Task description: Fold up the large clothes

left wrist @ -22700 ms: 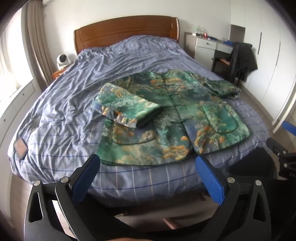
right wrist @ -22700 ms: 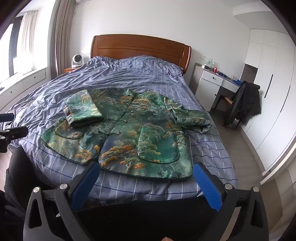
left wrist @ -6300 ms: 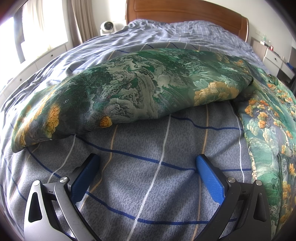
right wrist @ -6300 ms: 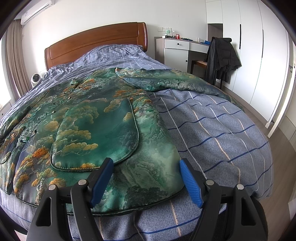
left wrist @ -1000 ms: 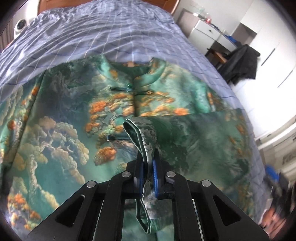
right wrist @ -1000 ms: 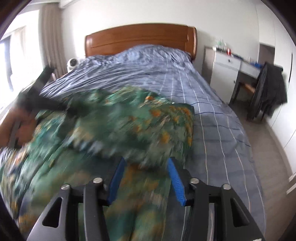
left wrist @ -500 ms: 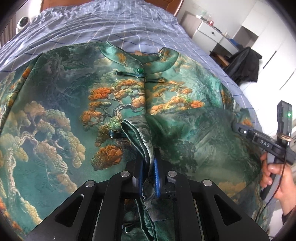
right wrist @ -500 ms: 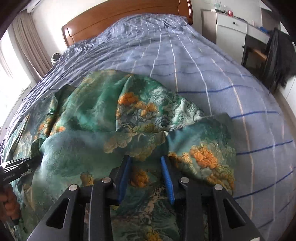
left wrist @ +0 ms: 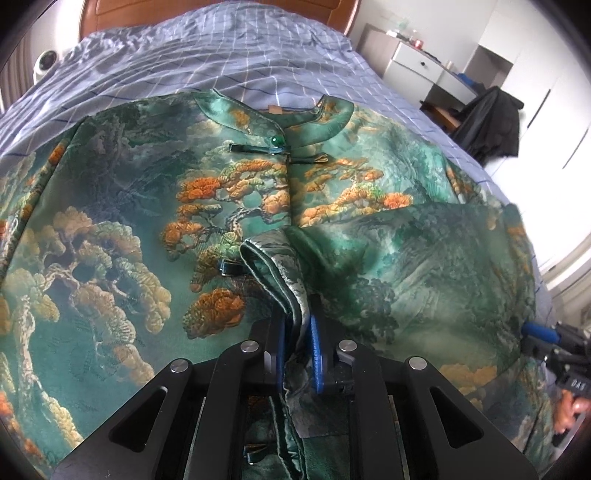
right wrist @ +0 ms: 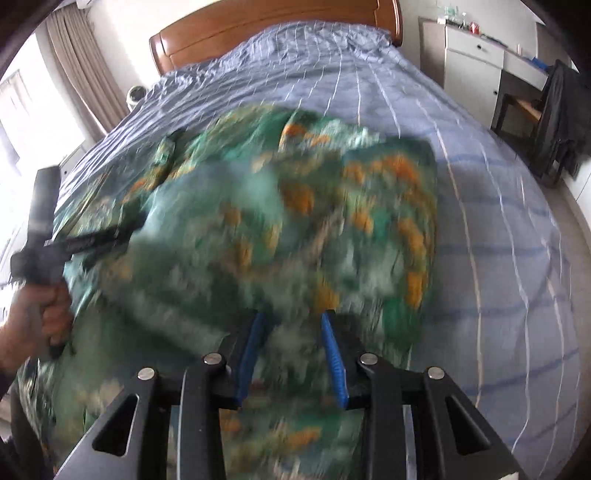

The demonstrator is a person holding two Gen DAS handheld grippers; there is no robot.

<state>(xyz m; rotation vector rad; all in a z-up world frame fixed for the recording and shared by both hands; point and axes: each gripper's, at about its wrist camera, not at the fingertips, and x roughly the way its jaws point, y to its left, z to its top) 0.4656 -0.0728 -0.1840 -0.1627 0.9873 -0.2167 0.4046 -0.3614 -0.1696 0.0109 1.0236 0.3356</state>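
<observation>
Left gripper: blue pads nearly together, clamped on the cuff of a sleeve. The cuff sticks up and forward out of the jaws, its rolled edge resting on the jacket's chest just below the second frog clasp.

Right gripper: pads set a moderate gap apart, with cloth bunched between them. The frame is smeared by motion; I cannot tell whether the pads grip the cloth or merely straddle it. In the left view this gripper sits at the jacket's far right edge, one blue pad showing, a hand on its handle.

Jacket: green brocade with orange pines, lying front-up on the bed. Collar points to the headboard, hem toward the foot; long axis runs head to foot along the bed. The sleeve lies folded across the chest, running crosswise from the right side in to the middle.

Room: dresser right of the bed, dark coat on a chair beside it, curtain at left.
</observation>
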